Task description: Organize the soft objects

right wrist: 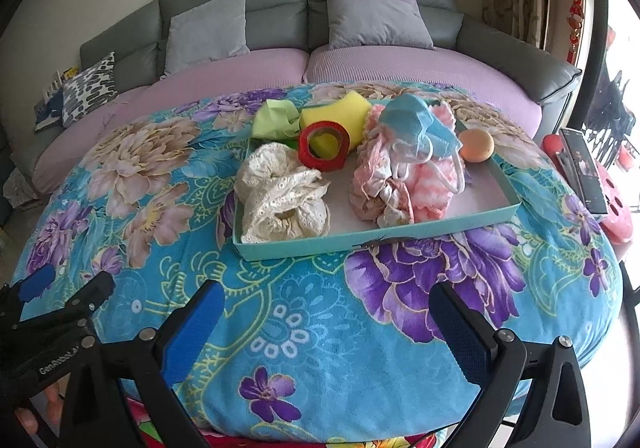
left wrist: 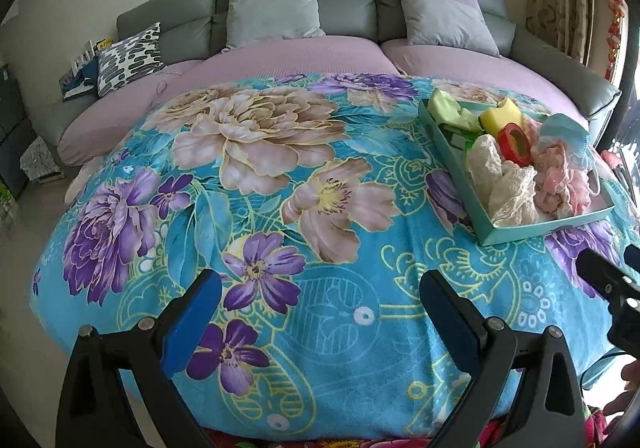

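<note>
Basically, left wrist view: left gripper [left wrist: 320,304] hangs over the floral blanket [left wrist: 256,183] with its fingers [left wrist: 192,316] spread wide and nothing between them. The teal tray [left wrist: 452,171] sits up at 2 o'clock, well apart from the fingers. All the soft things seen here lie inside it: green cloth [left wrist: 448,109], yellow sponge [left wrist: 500,117], red tape roll [left wrist: 514,141], cream lace [left wrist: 504,179], pink lace [left wrist: 564,177], blue mask [left wrist: 568,131]. No loose item shows on the blanket in this view. The right gripper's tip [left wrist: 604,268] pokes in at 3 o'clock.

Right wrist view: right gripper [right wrist: 326,322] also stands wide open and empty, low over the blanket [right wrist: 400,328]. The tray [right wrist: 400,236] is at 12 o'clock, near but not touching. Cream lace [right wrist: 284,195] sits at the tray's 8 o'clock, tape roll [right wrist: 324,145] with the sponge [right wrist: 336,115] behind it at 11, green cloth [right wrist: 276,119] spilling over the far left rim, pink lace [right wrist: 400,183] in the middle with the mask [right wrist: 416,127] draped on top, and an orange ball [right wrist: 476,143] at 2.

Judgement: everything is gathered in the tray, but heaped and unsorted. That fits either items collected into the tray, or a full tray waiting to be sorted out; can't tell which.
</note>
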Available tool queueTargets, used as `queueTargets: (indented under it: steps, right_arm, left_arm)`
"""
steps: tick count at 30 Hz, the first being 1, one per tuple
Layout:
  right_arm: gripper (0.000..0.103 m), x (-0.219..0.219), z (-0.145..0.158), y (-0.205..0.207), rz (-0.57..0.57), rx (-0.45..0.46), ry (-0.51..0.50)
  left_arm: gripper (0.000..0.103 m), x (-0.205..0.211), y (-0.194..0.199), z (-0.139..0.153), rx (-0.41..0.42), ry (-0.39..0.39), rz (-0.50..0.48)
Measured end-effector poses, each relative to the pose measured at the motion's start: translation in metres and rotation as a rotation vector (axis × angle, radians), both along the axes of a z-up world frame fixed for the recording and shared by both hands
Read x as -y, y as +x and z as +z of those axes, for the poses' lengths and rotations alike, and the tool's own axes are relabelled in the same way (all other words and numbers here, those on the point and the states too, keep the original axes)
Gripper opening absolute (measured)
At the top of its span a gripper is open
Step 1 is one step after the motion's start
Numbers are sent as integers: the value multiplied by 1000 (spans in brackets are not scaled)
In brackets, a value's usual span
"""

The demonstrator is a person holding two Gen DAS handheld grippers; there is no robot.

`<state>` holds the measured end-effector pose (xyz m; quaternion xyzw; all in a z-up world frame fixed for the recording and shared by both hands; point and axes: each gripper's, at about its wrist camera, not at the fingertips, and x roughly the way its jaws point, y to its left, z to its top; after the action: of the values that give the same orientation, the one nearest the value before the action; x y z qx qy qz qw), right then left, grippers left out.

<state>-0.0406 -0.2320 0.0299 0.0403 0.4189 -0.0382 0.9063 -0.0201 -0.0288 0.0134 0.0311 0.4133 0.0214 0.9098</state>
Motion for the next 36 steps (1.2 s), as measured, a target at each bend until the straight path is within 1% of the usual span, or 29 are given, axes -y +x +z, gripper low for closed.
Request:
queueTargets:
  steps: [8, 16, 21, 30, 36]
  right_arm:
    - [103, 1, -12, 6, -9, -5, 8]
    - [103, 5, -18, 13, -19, -22, 25]
    - [103, 4, -20, 16, -15, -23, 28]
    - [103, 2, -21, 18, -10, -26, 21]
    - [103, 2, -22, 18, -17, -27, 14]
  left_arm:
    - [99, -1, 6, -4, -9, 5, 17]
    - [99, 2, 11, -4, 6, 21, 22]
    - [99, 3, 13, -5, 5, 23, 17]
    - [99, 0, 14, -7, -1, -1, 26]
    - [99, 3, 14, -9, -2, 8, 17]
